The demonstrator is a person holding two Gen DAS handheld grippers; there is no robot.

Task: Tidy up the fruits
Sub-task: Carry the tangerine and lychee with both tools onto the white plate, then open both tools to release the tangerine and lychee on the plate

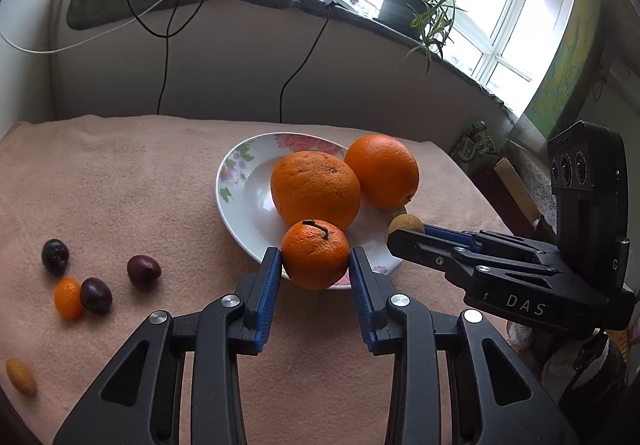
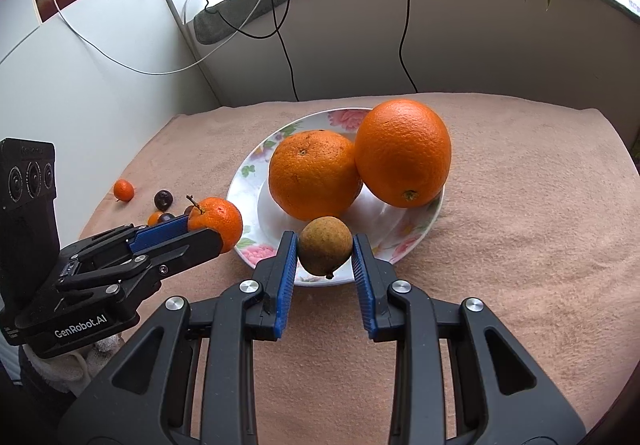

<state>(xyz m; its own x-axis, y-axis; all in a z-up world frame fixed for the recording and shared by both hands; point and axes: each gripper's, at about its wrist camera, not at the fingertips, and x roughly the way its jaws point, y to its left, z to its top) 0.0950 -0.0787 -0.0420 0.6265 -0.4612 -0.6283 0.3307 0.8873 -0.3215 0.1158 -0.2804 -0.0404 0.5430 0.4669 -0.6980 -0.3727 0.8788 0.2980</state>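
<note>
We grip the tangerine (image 1: 315, 255) in our left gripper (image 1: 315, 265) and the brown fruit (image 2: 325, 251) in our right gripper (image 2: 325, 257) (both over the plate (image 1: 240, 181) rim).

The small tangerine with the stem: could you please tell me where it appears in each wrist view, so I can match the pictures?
Left wrist view: the small tangerine sits at lower centre, between the left gripper fingers, over the near rim of the floral plate.
Right wrist view: the small tangerine is left of centre, at the tip of the left gripper, beside the plate's left rim.
Shared landmark: the two large oranges on the plate.
</note>
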